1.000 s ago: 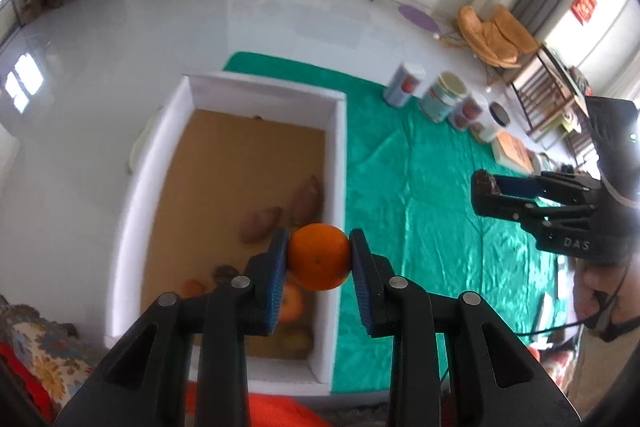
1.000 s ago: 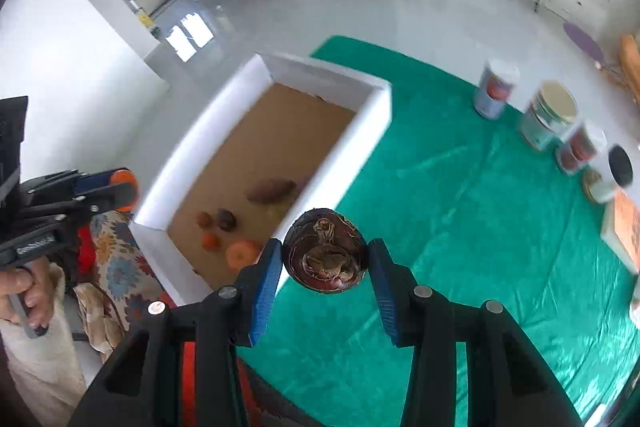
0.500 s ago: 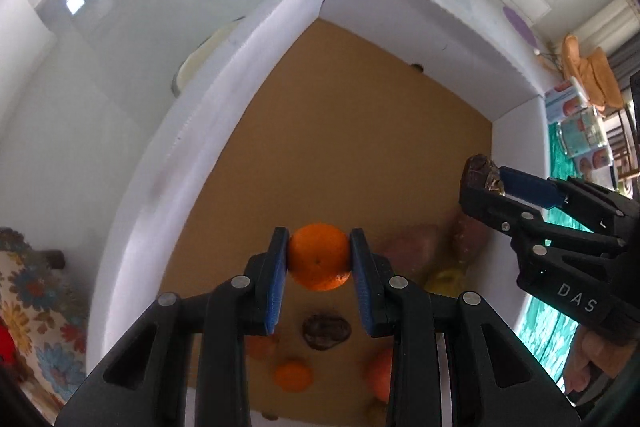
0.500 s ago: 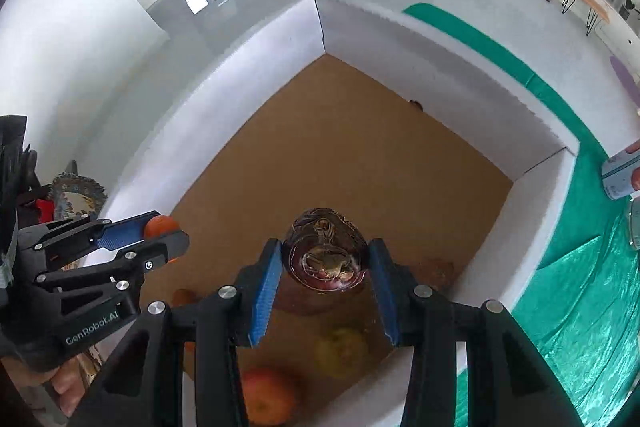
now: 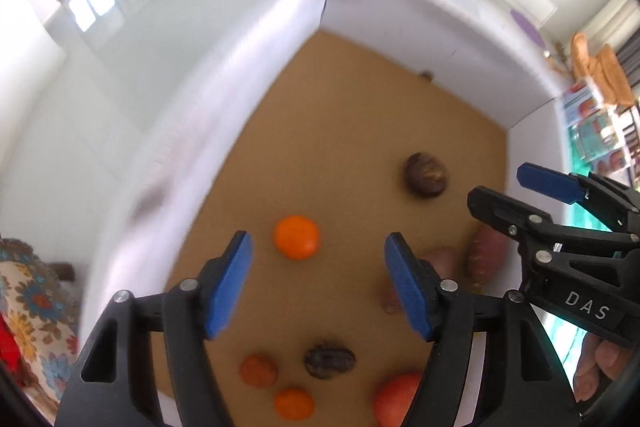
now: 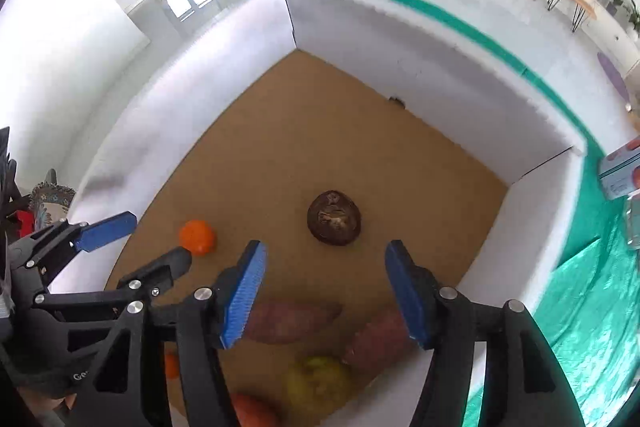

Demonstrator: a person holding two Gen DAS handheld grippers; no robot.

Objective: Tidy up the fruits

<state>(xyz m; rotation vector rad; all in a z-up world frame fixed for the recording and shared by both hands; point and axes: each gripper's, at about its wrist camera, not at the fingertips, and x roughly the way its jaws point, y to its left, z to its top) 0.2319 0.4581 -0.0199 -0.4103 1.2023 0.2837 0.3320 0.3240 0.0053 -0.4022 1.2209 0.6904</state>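
Fruit-filled white box (image 6: 532,203) on green cloth (image 6: 592,291)

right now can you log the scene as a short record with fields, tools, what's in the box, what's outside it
left tool: open, holding nothing, above the box
right tool: open, holding nothing, above the box
container: white foam box with brown cardboard floor
just below left tool: round orange citrus fruit, resting on the floor
just below right tool: round dark brown fruit, resting on the floor
near end of box: two reddish sweet potatoes, yellow-green apple, more small fruits
outside box: green cloth on the right
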